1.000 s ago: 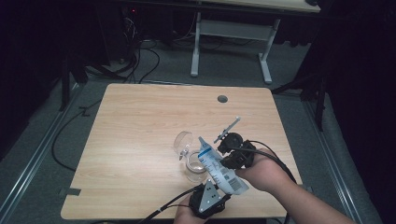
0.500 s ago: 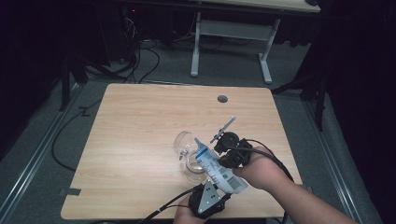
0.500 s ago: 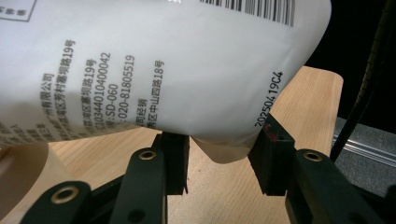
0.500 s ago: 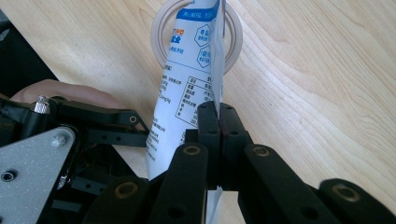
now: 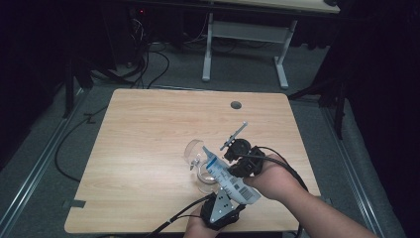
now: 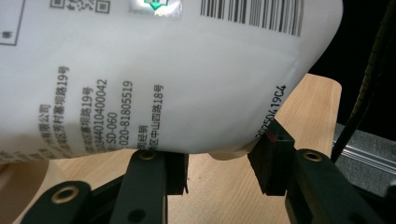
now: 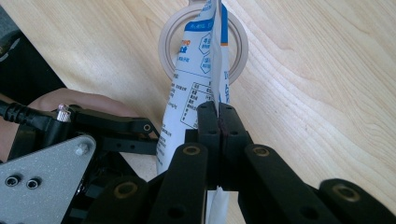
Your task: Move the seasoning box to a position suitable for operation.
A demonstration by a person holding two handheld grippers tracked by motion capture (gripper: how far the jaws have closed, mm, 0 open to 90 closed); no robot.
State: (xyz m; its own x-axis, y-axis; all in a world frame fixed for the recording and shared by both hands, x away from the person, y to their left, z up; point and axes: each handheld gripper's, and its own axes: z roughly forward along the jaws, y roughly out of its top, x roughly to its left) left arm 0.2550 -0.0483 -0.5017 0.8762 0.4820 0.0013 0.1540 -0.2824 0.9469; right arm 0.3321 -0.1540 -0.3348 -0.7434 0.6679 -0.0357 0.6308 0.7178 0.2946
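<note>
A white pouch (image 5: 225,176) with a blue top and a barcode hangs tilted over the near middle of the wooden table (image 5: 148,129). Its blue end points at a clear glass cup (image 5: 192,148). My left gripper (image 5: 229,194) comes from the near edge and is shut on the pouch's fat lower end (image 6: 163,70), one pad on each side (image 6: 219,165). My right gripper (image 5: 227,169) is shut on the pouch's thin side seam (image 7: 191,88), pads pressed together on it (image 7: 218,121). The cup's round rim (image 7: 166,46) lies just beyond the pouch's tip.
A round cable hole (image 5: 236,105) sits near the table's far edge. Another desk's white legs (image 5: 247,49) and floor cables (image 5: 143,64) lie behind it. A black cable (image 5: 178,218) trails off the near edge from my left gripper. Bare wood spreads left and far.
</note>
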